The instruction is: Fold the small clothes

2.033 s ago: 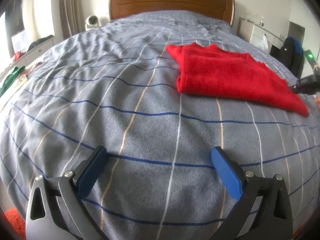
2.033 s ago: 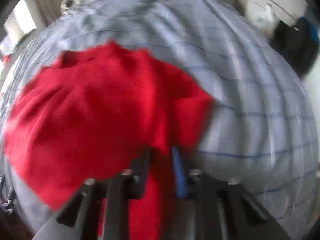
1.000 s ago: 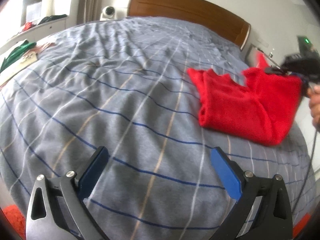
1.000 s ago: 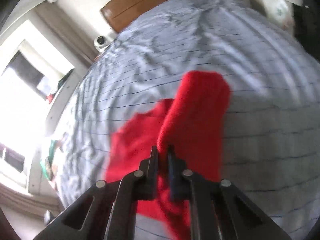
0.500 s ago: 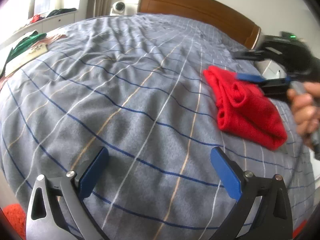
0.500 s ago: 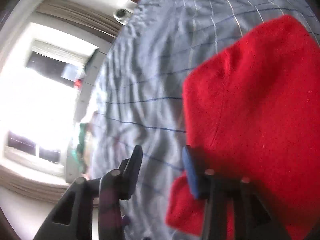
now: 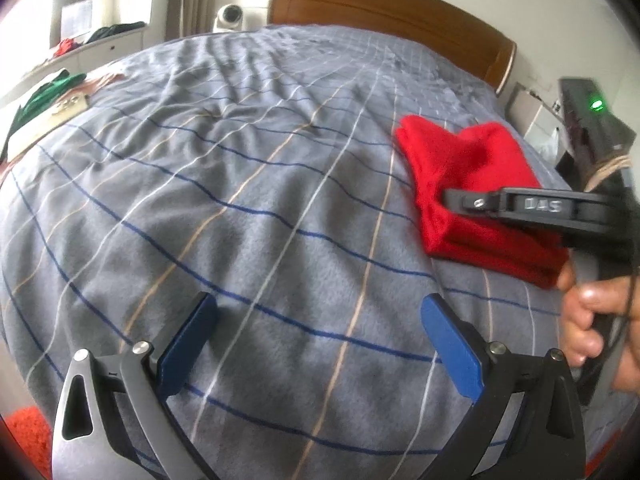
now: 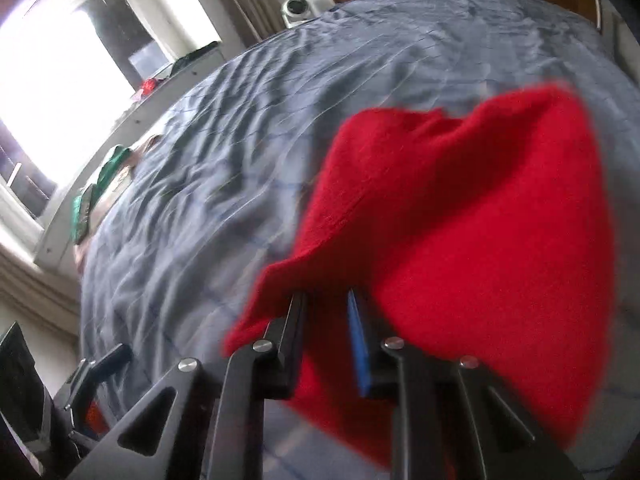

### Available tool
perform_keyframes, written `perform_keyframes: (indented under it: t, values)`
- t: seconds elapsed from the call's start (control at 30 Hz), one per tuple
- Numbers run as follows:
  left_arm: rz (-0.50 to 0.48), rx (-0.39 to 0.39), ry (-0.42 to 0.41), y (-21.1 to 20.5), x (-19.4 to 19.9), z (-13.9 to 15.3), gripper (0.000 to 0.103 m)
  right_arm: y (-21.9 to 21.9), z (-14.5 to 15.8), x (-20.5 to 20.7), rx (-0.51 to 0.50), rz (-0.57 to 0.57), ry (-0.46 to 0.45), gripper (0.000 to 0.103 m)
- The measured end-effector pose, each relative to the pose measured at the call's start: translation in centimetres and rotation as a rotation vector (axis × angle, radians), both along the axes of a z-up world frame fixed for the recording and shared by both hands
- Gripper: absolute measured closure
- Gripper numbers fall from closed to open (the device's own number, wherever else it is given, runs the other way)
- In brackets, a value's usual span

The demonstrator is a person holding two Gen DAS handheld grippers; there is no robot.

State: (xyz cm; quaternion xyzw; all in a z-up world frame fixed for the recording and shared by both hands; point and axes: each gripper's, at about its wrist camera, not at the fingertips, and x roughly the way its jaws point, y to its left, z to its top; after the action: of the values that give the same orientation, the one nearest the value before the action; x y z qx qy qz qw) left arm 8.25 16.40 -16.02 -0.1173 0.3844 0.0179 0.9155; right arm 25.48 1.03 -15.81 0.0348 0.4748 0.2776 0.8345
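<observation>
1 red garment [image 7: 468, 184] lies doubled over on the grey checked bedspread [image 7: 240, 200], well short of the wooden headboard [image 7: 384, 12] and toward its right-hand end. The right gripper [image 8: 324, 300] has its tips tucked at the cloth's near edge, jaws drawn narrow; that view is blurred, so whether they pinch a layer or merely sit against it cannot be told. The left gripper [image 7: 316, 320] hovers spread wide over bare bedspread, far from the headboard and holding nothing. Judged from how the cloth lies, at least 1 fold is made but the edges are uneven and bunched; a further fold or tidying likely remains.
</observation>
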Motion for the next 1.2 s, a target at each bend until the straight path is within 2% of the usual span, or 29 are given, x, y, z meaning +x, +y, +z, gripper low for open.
perform_keyframes:
  t: [0.1,0.17,0.27,0.33,0.4,0.47,0.5,0.6,0.67,0.73,0.77,0.8,0.87,0.93,1.0,1.07,1.13,1.2]
  values:
    - [0.005,-0.011,-0.002,0.3,0.1,0.1,0.001,-0.9,2.3,-1.0,-0.02,0.031,-0.066,0.08]
    - [0.004,-0.015,-0.003,0.2,0.1,0.2,0.001,-3.8,5.1,-1.8,0.034,-0.023,-0.109,0.08]
    - [-0.009,-0.015,-0.004,-0.1,0.2,0.2,0.001,-8.3,7.0,-3.1,0.063,-0.11,-0.139,0.08]
    - [-0.018,-0.004,-0.003,-0.4,0.4,0.1,0.001,-10.7,6.4,-3.5,0.061,-0.157,-0.109,0.08]
    - [-0.022,0.011,-0.001,-0.7,0.3,0.0,0.001,-12.3,3.6,-3.9,0.028,-0.198,-0.037,0.08]
    - [-0.025,0.025,0.002,-0.9,0.0,0.0,0.001,-12.5,-0.5,-4.6,-0.028,-0.215,0.065,0.08]
    - [-0.028,0.029,0.004,-0.9,-0.2,0.0,0.001,-12.6,-1.0,-5.3,-0.03,-0.225,0.045,0.08]
    - [-0.04,0.012,-0.007,-0.7,-1.1,0.9,0.001,-13.2,0.0,-7.3,0.001,-0.26,-0.022,0.079]
    - [-0.061,-0.061,-0.051,-0.6,-0.7,2.7,0.001,-13.8,0.7,-8.4,0.013,-0.276,-0.042,0.067]
    - [-0.106,-0.2,-0.078,-0.6,1.4,4.9,0.001,-14.6,1.2,-8.7,0.026,-0.274,-0.06,0.039]
    - [-0.132,-0.245,-0.076,-0.9,2.8,5.7,0.001,-15.2,1.5,-8.6,0.036,-0.278,-0.075,0.03]
    - [-0.16,-0.278,-0.067,-1.3,4.3,6.3,0.001,-15.8,1.8,-8.3,0.049,-0.287,-0.084,0.029]
    - [-0.25,-0.313,0.011,-3.2,8.6,6.5,0.001,-17.2,2.5,-6.5,0.102,-0.324,-0.073,0.028]
    - [-0.277,-0.249,0.077,-4.9,12.2,5.6,0.001,-17.7,2.5,-4.4,0.183,-0.358,-0.039,0.026]
    - [-0.239,-0.123,0.129,-6.0,15.0,3.8,0.001,-18.4,1.9,-1.7,0.249,-0.376,0.008,0.024]
    - [-0.233,-0.065,0.194,-6.7,16.5,2.0,0.002,-18.4,1.0,0.7,0.297,-0.385,0.061,0.024]
    - [-0.253,-0.065,0.243,-7.2,17.1,0.8,0.001,-18.1,-0.4,2.9,0.342,-0.402,0.123,0.024]
    - [-0.251,-0.053,0.252,-7.8,17.2,0.6,0.001,-17.1,-2.0,4.5,0.36,-0.407,0.176,0.024]
